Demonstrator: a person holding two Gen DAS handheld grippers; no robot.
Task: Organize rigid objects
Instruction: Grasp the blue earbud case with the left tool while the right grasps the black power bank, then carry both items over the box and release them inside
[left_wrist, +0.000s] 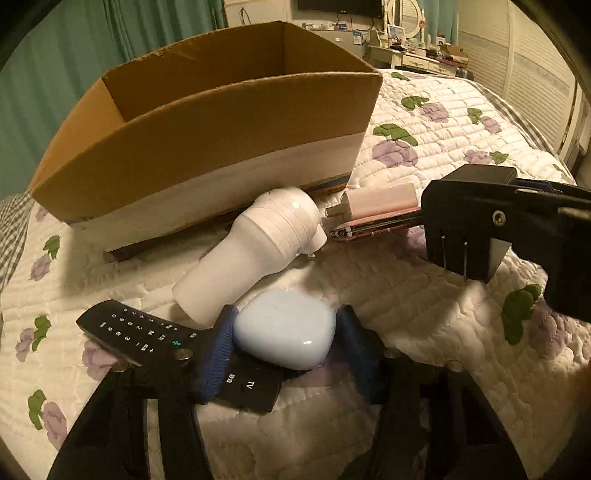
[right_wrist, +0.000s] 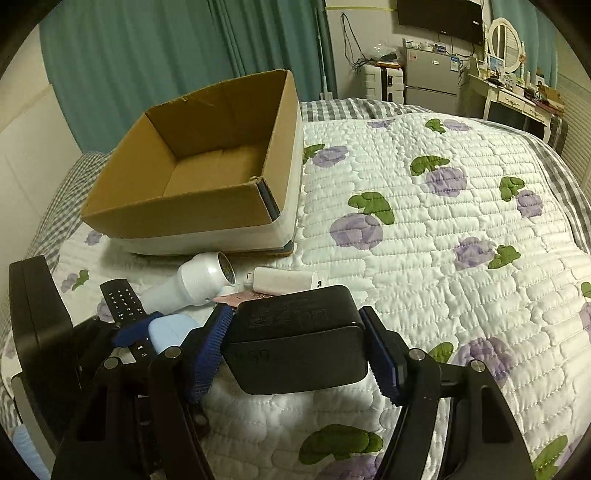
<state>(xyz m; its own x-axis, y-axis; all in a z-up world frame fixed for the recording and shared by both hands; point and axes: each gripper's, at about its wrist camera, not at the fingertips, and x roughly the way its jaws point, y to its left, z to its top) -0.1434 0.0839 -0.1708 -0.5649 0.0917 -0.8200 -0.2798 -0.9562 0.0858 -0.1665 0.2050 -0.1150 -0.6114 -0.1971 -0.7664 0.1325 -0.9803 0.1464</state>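
My left gripper (left_wrist: 286, 341) is shut on a pale blue rounded case (left_wrist: 286, 332), which rests on a black TV remote (left_wrist: 136, 334) on the bed. My right gripper (right_wrist: 297, 341) is shut on a black power adapter (right_wrist: 295, 343), held just above the quilt; its body shows in the left wrist view (left_wrist: 480, 225). A white lint shaver (left_wrist: 255, 251) lies beside the open, empty cardboard box (left_wrist: 207, 155). A white charger (left_wrist: 373, 199) and a pink flat item (left_wrist: 373, 227) lie by the box corner. The box (right_wrist: 207, 173) also shows in the right wrist view.
All of this lies on a white quilt with purple flowers (right_wrist: 424, 221) over a checked sheet. Teal curtains (right_wrist: 166, 55) hang behind the box. A small fridge (right_wrist: 430, 77) and a white dresser (right_wrist: 517, 96) stand past the bed's far end.
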